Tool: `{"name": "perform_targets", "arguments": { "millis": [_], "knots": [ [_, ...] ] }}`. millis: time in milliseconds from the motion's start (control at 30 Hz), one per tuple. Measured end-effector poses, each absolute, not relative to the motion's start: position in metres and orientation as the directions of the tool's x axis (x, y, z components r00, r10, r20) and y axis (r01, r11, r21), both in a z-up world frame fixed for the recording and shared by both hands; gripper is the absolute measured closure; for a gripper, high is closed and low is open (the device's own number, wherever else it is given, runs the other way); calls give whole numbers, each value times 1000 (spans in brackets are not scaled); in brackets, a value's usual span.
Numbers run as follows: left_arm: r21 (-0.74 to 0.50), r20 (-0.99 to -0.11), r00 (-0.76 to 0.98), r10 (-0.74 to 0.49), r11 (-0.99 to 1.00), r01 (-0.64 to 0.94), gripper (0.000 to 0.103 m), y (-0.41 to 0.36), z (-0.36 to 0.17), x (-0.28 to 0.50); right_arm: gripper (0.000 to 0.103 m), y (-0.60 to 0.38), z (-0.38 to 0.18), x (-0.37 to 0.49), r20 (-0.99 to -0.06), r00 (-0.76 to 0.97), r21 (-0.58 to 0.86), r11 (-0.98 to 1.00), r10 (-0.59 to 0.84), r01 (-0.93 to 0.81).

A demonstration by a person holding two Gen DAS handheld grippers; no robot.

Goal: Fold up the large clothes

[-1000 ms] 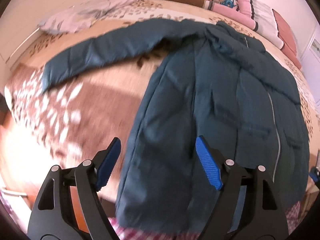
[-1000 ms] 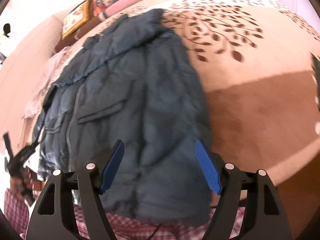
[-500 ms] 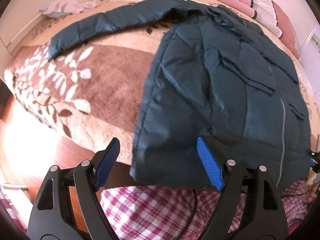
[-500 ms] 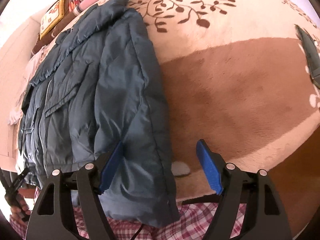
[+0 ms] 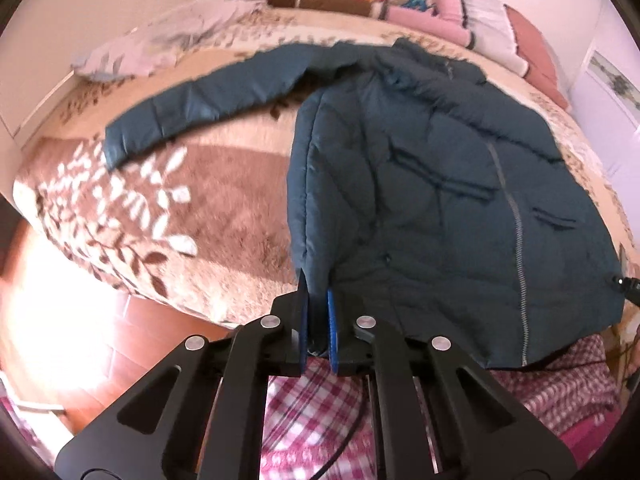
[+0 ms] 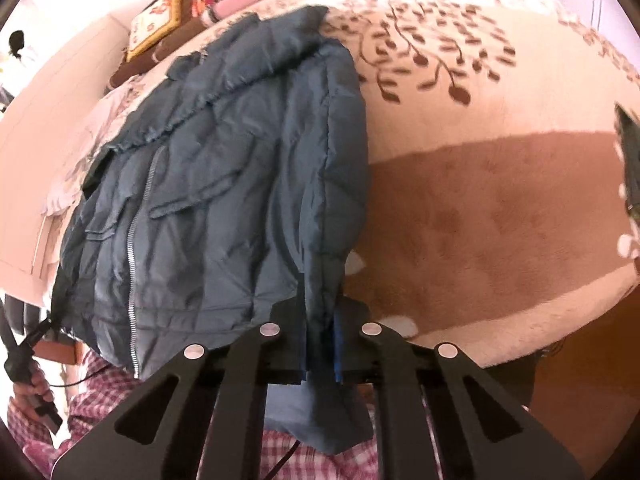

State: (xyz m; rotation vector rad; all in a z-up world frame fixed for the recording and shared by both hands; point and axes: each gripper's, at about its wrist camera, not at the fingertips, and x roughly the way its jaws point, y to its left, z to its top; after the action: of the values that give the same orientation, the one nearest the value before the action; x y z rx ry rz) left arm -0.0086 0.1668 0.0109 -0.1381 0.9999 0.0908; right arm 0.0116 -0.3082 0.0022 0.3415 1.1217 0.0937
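Bed blanket (image 5: 224,208), brown and cream with a leaf print, carries everything. Pale lilac cloth (image 5: 176,40) bunched at 11 o'clock of the left wrist view, apart from the sleeve tip. Row of folded bedding and pillows (image 5: 440,4) along the far edge, 12 to 2 o'clock; the yellow-bordered cushion (image 6: 160,24) shows at 11 o'clock in the right wrist view. Checked pink fabric (image 5: 316,408) low at 6 o'clock beneath the hem. Wooden floor (image 5: 132,344) at 8 o'clock.

Dark teal padded jacket (image 5: 432,208) lies front up on the blanket, zip closed, one sleeve (image 5: 200,104) stretched out toward 10 o'clock. Nothing lies on top of it.

Left gripper (image 5: 316,320): blue pads pressed together, pinching the near hem corner at the jacket's side seam. Right gripper (image 6: 320,344): fingers closed on the opposite hem corner, fabric bunched between and hanging below them. A dark object (image 6: 628,160) at 3 o'clock, too cropped to identify.
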Motion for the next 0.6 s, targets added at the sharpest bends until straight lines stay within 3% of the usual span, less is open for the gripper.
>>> {"name": "perform_targets", "arguments": {
  "millis": [233,600],
  "knots": [
    [-77,-866,499,-8,990,-117,95,173,24,-46,93,-305,17,-23,-901,378,255,965,214,60],
    [-92,-910,414,-21,984,-152,91,173,-11,-74,92,-304,-22,-51,-950,259,216,967,176,137]
  ]
}}
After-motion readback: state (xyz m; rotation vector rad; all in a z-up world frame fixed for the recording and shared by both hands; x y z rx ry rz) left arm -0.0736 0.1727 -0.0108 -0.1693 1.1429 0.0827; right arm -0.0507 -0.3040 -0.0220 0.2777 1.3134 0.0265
